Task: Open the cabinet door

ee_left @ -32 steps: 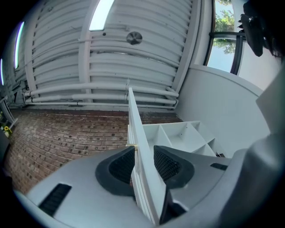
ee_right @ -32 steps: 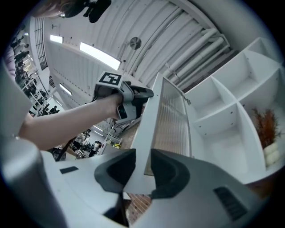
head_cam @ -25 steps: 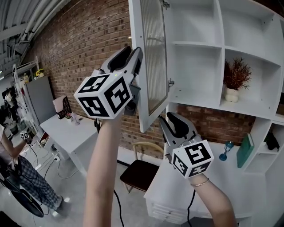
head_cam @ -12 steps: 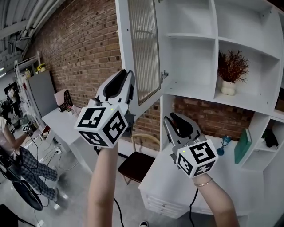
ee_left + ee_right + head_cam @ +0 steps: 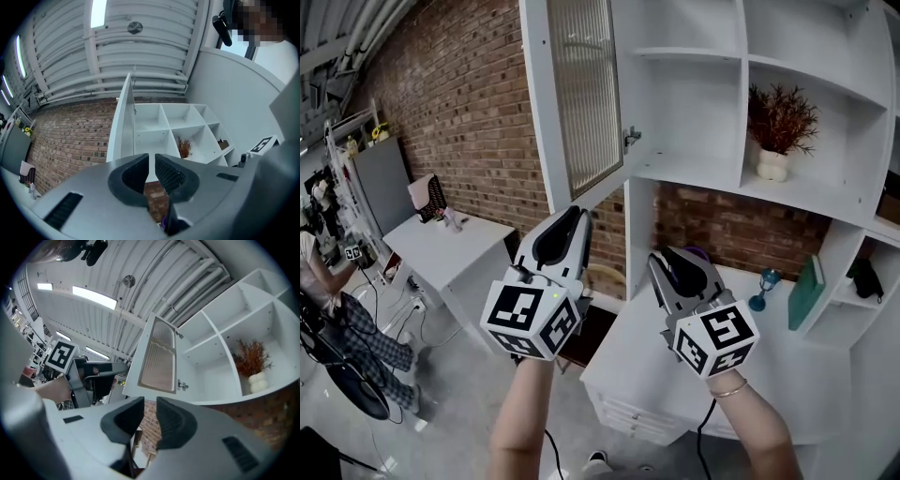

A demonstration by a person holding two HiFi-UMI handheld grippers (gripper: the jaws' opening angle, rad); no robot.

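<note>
The white cabinet door (image 5: 581, 103) with a ribbed glass pane stands swung wide open at the upper left, edge-on in the left gripper view (image 5: 123, 126) and face-on in the right gripper view (image 5: 159, 359). My left gripper (image 5: 578, 216) hangs below the door's lower corner, apart from it. Its jaws have just been closing to a narrow gap (image 5: 151, 165) with nothing between them. My right gripper (image 5: 668, 257) floats beside it over the white counter. Its jaws (image 5: 150, 416) are slightly parted and hold nothing.
Open white shelves hold a potted dry plant (image 5: 776, 131). On the counter (image 5: 637, 366) stand a blue glass (image 5: 759, 287) and a green book (image 5: 806, 292). A chair (image 5: 586, 330) and a white desk (image 5: 450, 246) sit against the brick wall. A person (image 5: 323, 300) stands far left.
Both grippers have dropped down and away from the door; the left one was up by its edge. The left jaws have narrowed. The door stays wide open.
</note>
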